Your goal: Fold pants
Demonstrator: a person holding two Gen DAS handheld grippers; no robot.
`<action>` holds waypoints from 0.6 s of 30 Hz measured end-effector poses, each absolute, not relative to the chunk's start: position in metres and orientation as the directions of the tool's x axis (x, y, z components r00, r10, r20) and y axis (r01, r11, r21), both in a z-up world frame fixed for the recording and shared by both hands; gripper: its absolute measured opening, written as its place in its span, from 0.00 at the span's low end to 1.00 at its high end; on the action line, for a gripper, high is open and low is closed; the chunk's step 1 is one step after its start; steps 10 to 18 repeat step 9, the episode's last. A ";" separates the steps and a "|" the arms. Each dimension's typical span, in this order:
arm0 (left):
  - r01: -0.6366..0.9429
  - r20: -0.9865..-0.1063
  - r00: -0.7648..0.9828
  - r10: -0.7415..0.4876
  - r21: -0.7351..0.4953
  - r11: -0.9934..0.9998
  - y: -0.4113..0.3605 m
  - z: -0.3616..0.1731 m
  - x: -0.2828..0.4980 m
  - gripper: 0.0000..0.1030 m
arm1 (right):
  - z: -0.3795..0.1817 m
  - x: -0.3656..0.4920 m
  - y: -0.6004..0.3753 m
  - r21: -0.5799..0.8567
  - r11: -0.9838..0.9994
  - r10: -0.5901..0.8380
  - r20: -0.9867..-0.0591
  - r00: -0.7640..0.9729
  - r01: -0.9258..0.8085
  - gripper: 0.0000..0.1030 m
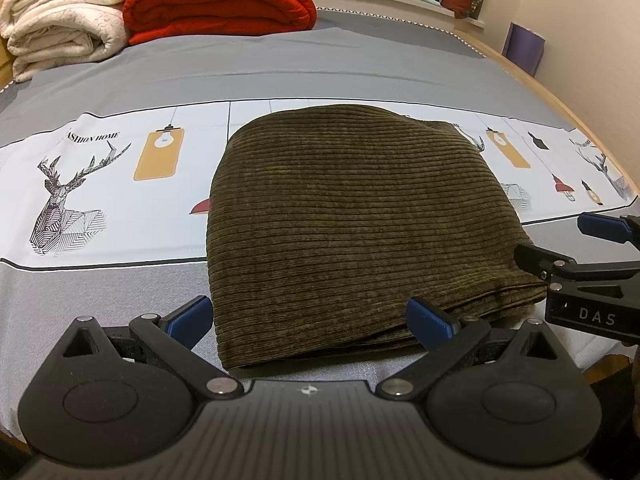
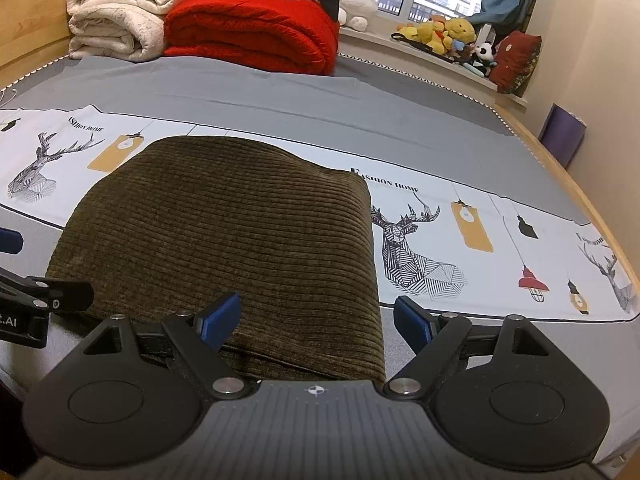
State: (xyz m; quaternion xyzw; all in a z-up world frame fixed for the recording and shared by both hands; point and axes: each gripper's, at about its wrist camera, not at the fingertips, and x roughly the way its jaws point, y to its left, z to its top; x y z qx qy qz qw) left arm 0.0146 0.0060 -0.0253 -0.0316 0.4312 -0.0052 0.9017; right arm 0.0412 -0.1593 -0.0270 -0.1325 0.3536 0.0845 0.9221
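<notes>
The olive-brown corduroy pants [image 1: 360,216] lie folded into a thick rectangle on the printed bed sheet [image 1: 120,200]. My left gripper [image 1: 312,322] is open at the fold's near edge, its left finger just off the near-left corner and its right finger over the cloth. The right gripper [image 1: 568,244] shows at the pants' right side, open and holding nothing. In the right wrist view the pants [image 2: 224,232] fill the centre-left. My right gripper [image 2: 318,322] straddles their near-right corner, open. The left gripper [image 2: 38,266] shows at the left edge.
A folded cream blanket [image 1: 64,20] and a red quilt [image 1: 220,4] are stacked at the far end of the bed. Plush toys [image 2: 440,32] sit on the window ledge. The wooden bed frame [image 2: 580,184] runs along the right, with a purple box [image 2: 562,136] beyond it.
</notes>
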 end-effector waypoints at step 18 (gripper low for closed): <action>-0.001 -0.772 0.633 -0.047 -0.061 0.998 0.005 -0.026 0.013 1.00 | -0.027 0.041 -0.159 -0.187 0.950 0.062 -0.675 0.736 -0.252 0.83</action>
